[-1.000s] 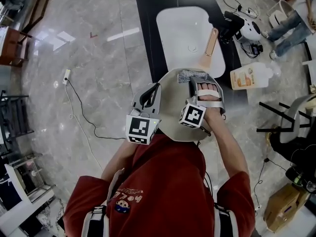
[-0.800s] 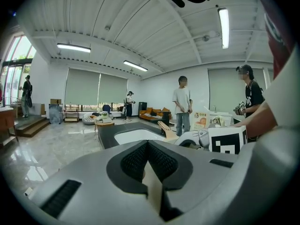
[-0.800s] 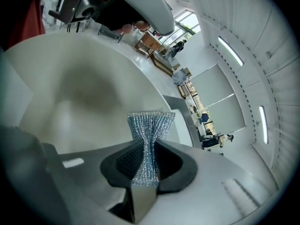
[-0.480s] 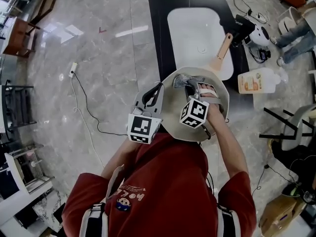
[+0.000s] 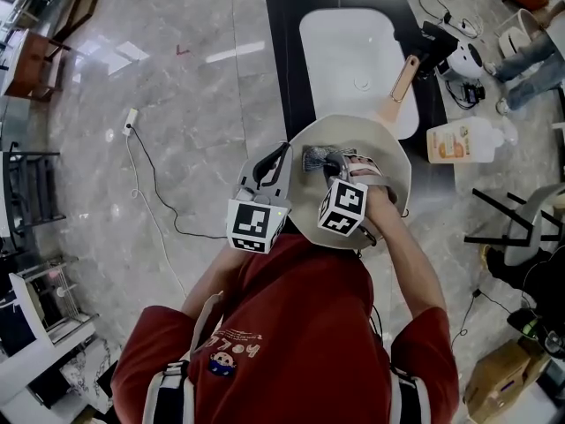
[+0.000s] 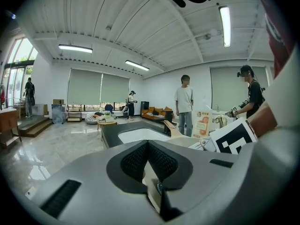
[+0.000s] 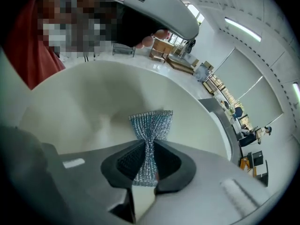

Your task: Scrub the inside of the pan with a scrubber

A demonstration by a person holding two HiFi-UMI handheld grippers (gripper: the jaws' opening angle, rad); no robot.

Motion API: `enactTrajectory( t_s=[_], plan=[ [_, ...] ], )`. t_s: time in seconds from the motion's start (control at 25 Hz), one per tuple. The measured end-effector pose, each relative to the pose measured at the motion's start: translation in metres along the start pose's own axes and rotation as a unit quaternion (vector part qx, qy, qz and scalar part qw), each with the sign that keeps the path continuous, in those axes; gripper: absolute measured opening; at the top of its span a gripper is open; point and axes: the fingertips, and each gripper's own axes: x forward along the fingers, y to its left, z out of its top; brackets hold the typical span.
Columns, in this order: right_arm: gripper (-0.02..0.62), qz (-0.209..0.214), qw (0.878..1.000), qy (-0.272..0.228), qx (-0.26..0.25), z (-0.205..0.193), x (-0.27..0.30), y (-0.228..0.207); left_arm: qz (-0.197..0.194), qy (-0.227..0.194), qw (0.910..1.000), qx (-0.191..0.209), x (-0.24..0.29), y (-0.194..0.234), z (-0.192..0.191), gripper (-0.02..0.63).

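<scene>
A cream pan (image 5: 381,203) with a wooden handle (image 5: 402,79) is held above the floor in front of the person's chest. My left gripper (image 5: 281,154) is shut on the pan's left rim; in the left gripper view its jaws (image 6: 147,149) meet on the thin cream edge (image 6: 151,184). Inside the pan, my right gripper (image 5: 333,162) is shut on a silvery mesh scrubber (image 5: 316,158). In the right gripper view the scrubber (image 7: 151,125) is pinched at its middle, its fanned end against the pan's inner wall (image 7: 84,107).
A white sink basin (image 5: 349,56) sits in a black counter (image 5: 282,25) just beyond the pan. An orange soap bottle (image 5: 461,140) and dark gear (image 5: 446,47) lie to the right. A cable (image 5: 150,193) runs over the marble floor. Two people (image 6: 185,102) stand far off.
The right gripper has drawn the scrubber from the pan's far rim leftwards and nearer, across the inside. The left gripper keeps its hold on the rim.
</scene>
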Motion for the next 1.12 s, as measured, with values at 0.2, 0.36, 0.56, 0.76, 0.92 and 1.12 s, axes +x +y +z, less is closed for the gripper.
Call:
enactTrajectory(
  t_s=[0.2, 0.36, 0.56, 0.76, 0.92, 1.12],
  plan=[
    [0.063, 0.006, 1.000, -0.003, -0.003, 0.004, -0.007, 0.019, -0.004, 0.002, 1.0000, 0.000, 0.000, -0.003, -0.004, 0.006],
    [0.049, 0.009, 1.000, -0.007, 0.014, 0.005, -0.014, 0.032, -0.007, 0.000, 1.0000, -0.002, -0.003, -0.005, -0.005, 0.005],
    [0.040, 0.020, 1.000, -0.002, 0.022, 0.001, -0.022, 0.050, -0.014, 0.000, 0.9999, -0.003, -0.003, -0.011, -0.008, 0.006],
    [0.038, 0.049, 0.998, 0.016, 0.032, -0.009, -0.033, 0.069, -0.022, 0.000, 0.9998, -0.003, -0.002, -0.018, -0.009, 0.005],
    [0.038, 0.071, 0.996, 0.039, 0.034, -0.020, -0.043, 0.082, -0.034, -0.007, 0.9994, -0.001, 0.000, -0.027, -0.004, 0.005],
    [0.040, 0.100, 0.992, 0.066, 0.042, -0.036, -0.050, 0.087, -0.049, -0.008, 0.9988, 0.000, 0.005, -0.040, -0.004, 0.005]
  ],
)
